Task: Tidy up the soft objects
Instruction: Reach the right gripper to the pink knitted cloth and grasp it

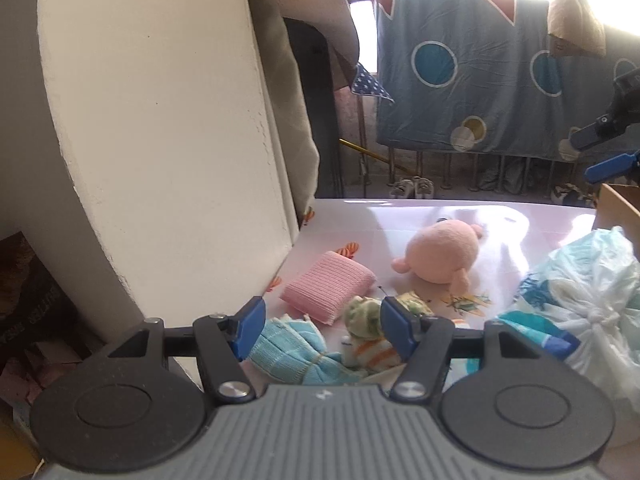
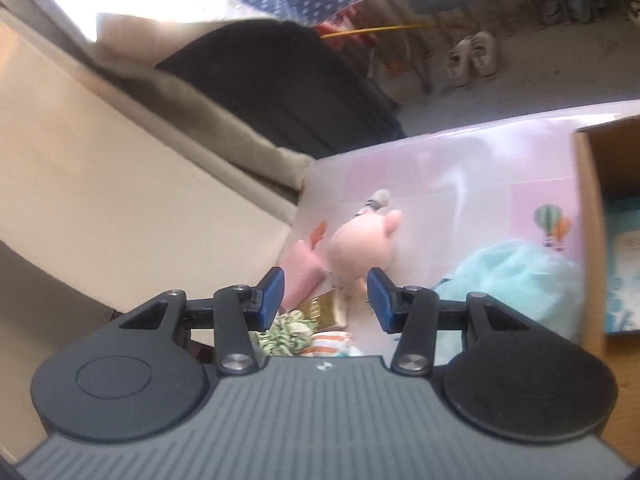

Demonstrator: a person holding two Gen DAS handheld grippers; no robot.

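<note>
A round pink plush toy [image 1: 440, 252] [image 2: 360, 248] lies on the pink table cover [image 1: 500, 232]. A folded pink ribbed cloth [image 1: 328, 288] [image 2: 304, 272] sits to its left. Nearer me are a teal knitted cloth [image 1: 292, 348], a green patterned soft piece [image 1: 362, 316] [image 2: 288, 330] and an orange-striped piece [image 1: 372, 352] [image 2: 332, 340]. My left gripper [image 1: 323, 328] hovers open over these near pieces, its pads pressing on nothing. My right gripper [image 2: 326, 300] is open and empty above the table, pointing toward the pink plush. It also shows at the left wrist view's right edge [image 1: 592, 156].
A knotted plastic bag [image 1: 580, 292] [image 2: 516, 280] of pale blue and white stuff sits at the right. A cardboard box [image 1: 618, 204] [image 2: 588, 220] stands behind it. A cream wall [image 1: 160, 140] borders the table's left side. Beyond the far edge hangs a blue sheet [image 1: 480, 72].
</note>
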